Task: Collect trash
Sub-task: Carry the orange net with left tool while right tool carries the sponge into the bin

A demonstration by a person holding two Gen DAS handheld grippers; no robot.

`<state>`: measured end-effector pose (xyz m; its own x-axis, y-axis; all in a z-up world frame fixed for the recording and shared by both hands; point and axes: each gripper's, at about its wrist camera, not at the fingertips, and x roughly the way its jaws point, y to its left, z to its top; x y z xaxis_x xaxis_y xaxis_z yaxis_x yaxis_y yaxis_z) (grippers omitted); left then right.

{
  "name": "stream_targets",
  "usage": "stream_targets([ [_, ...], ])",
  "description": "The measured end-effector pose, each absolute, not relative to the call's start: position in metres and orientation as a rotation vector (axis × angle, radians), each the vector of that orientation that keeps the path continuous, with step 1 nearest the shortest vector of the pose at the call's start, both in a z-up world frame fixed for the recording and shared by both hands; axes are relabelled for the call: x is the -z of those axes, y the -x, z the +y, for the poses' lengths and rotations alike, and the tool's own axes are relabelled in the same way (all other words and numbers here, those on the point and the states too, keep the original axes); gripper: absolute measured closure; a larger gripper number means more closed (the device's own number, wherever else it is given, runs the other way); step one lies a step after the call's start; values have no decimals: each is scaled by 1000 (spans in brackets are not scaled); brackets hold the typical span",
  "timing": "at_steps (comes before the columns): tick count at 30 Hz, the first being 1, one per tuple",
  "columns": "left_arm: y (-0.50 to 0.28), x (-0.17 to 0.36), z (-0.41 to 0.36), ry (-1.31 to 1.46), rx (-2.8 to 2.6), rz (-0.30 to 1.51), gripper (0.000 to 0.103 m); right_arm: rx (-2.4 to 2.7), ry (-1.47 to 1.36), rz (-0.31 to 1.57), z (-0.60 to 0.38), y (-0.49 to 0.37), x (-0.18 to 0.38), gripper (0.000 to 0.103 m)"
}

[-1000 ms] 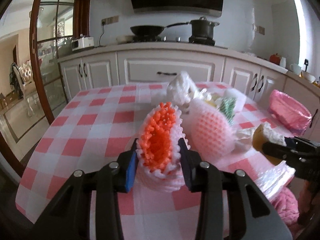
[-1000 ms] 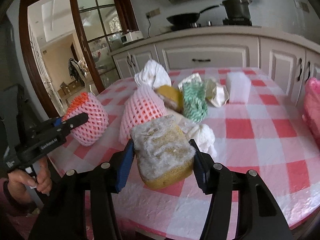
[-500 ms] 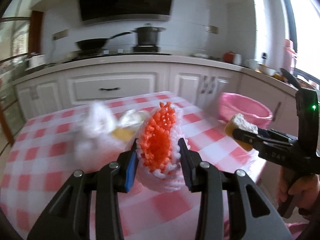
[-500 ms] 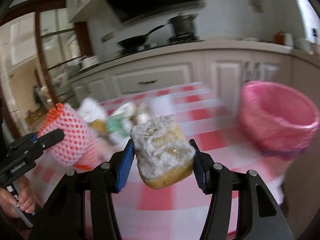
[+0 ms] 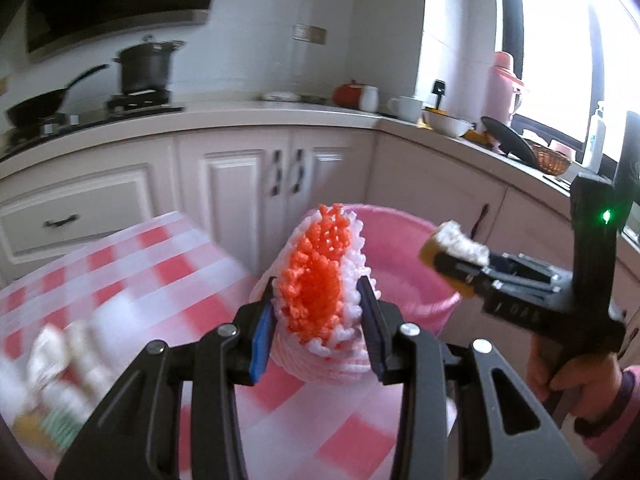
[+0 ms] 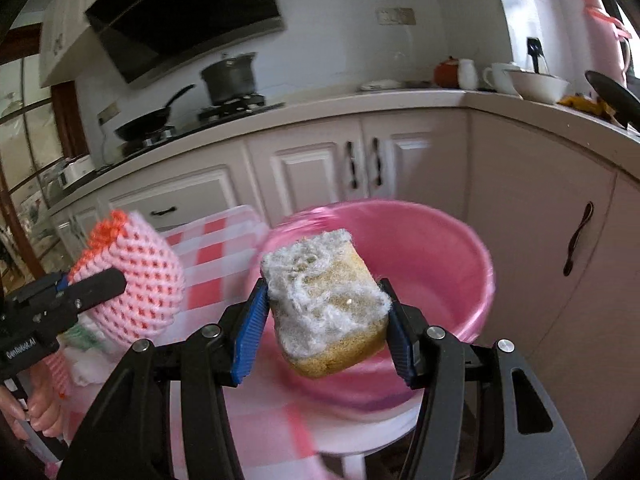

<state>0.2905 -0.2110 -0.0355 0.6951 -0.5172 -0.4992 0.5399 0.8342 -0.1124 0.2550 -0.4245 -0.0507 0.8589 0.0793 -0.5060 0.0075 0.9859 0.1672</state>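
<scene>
1. We are in the carrying step of collecting trash: both grippers hold a piece of rubbish in the air, facing a pink bin (image 6: 452,264) lined with a pink bag, which stands just past the edge of a table (image 5: 132,264) covered in red and white check cloth.
2. Our left gripper (image 5: 318,332) is clenched on a pink and orange foam fruit net (image 5: 320,300), squeezed between its blue pads.
3. Our right gripper (image 6: 326,328) grasps a worn yellow sponge (image 6: 328,308) topped with grey fuzz, with the bin's open mouth right behind it.
4. Both grippers tilt gently downward, side by side; a hand (image 5: 576,380) with a pink sleeve grips the right handle.
5. Next, we judge, each piece must be brought over the bin's opening, then the jaws let go.
6. More blurred rubbish (image 5: 52,368) lies on the table, so further trips seem needed.
</scene>
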Motion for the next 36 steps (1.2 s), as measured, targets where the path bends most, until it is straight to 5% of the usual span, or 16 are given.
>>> stream_targets([
  [13,-379,59,-288,12,598,681,59,17,-151,581,-470,-304,63,45],
  [17,-382,62,-285,32,595,678,48,26,-158,552,-473,-297,63,27],
  [26,-378,61,-279,88,652,703,37,65,-189,476,-479,-264,45,27],
  [29,-373,60,-288,68,650,696,19,80,-231,442,-484,-245,36,27],
  [36,-348,49,-275,-18,572,631,19,72,-204,436,-477,-223,21,27],
])
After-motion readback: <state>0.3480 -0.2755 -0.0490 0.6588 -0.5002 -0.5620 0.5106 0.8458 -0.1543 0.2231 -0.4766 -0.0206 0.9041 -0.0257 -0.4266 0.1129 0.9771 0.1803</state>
